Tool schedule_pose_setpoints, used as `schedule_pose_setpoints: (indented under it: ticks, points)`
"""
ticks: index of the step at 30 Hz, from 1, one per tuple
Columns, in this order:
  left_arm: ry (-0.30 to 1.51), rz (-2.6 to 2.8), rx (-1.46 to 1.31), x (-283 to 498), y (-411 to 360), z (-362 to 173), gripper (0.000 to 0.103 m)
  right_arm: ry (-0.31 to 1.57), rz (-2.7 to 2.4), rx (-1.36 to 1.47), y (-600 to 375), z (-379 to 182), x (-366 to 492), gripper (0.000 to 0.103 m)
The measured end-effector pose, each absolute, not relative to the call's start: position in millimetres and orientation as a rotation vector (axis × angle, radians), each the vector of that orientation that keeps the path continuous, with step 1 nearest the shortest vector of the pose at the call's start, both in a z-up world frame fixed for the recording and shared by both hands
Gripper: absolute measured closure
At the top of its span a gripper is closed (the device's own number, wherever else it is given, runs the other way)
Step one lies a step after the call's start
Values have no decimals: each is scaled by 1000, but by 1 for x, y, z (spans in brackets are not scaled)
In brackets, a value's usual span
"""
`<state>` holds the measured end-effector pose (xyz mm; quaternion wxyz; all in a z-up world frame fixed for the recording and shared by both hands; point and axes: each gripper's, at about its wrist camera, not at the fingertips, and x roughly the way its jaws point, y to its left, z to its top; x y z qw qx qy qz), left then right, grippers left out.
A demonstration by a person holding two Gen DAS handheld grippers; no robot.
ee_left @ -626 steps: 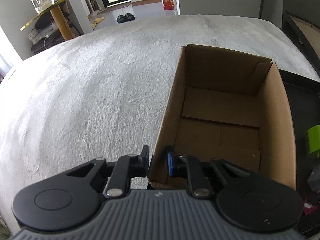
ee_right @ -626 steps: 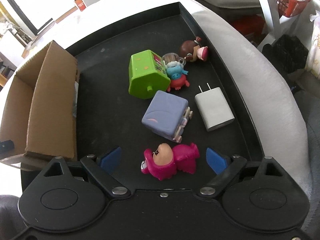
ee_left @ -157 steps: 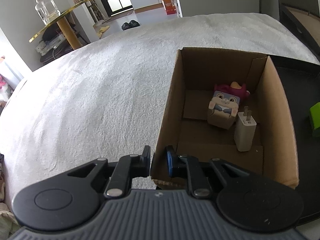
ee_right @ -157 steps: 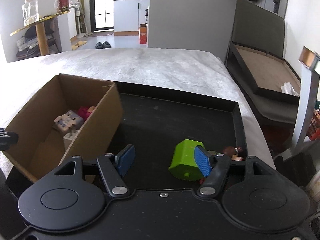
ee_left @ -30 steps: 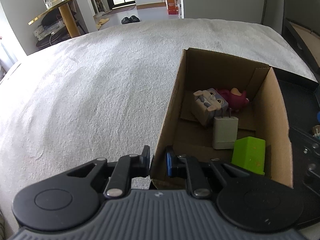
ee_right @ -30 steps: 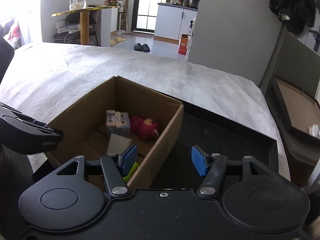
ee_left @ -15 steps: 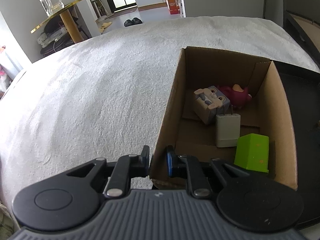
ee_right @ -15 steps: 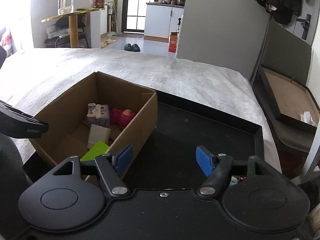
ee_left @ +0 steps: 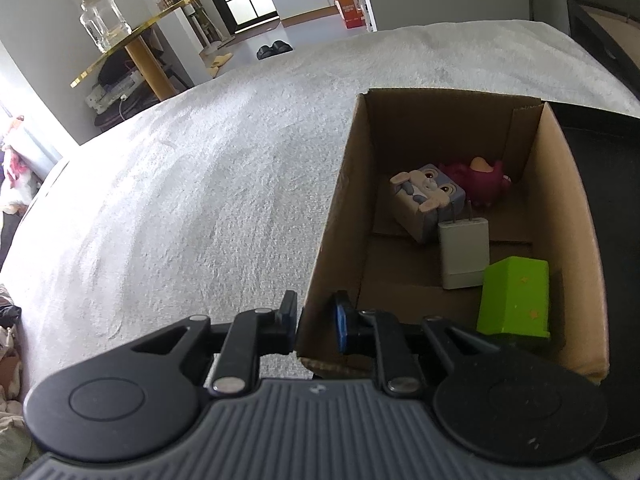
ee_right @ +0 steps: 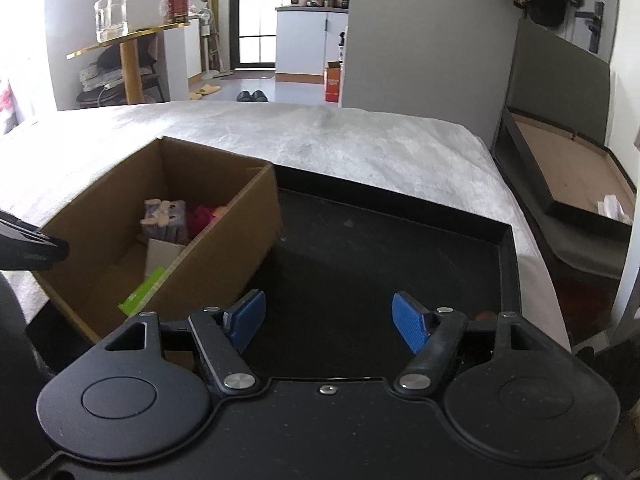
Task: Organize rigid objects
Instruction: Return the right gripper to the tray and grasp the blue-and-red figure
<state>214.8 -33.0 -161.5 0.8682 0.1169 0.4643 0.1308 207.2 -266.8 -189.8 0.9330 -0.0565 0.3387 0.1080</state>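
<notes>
A cardboard box stands on the white cover, its right side against a black tray. Inside lie a grey-purple cube toy, a pink figure, a white charger and a green block. My left gripper is shut on the box's near left wall, one finger outside and one inside. My right gripper hangs open over the tray's bare floor with nothing between its pads. The box is to its left. A small toy peeks out behind its right finger, mostly hidden.
The white textured cover spreads left and beyond the box. The tray has a raised rim. A dark open frame lies to the right, off the cover. A gold side table with a glass jar stands far back left.
My right gripper has moved to the right, away from the box and over the tray, and its jaws have widened. My left gripper has kept its grip on the box wall and rolled slightly.
</notes>
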Motion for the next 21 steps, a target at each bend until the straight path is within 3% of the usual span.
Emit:
schedule_pose_setpoints:
  ticks: [21]
  points:
    - [969, 292, 316, 216, -44, -166, 83, 776, 4, -83, -301, -236, 234, 33]
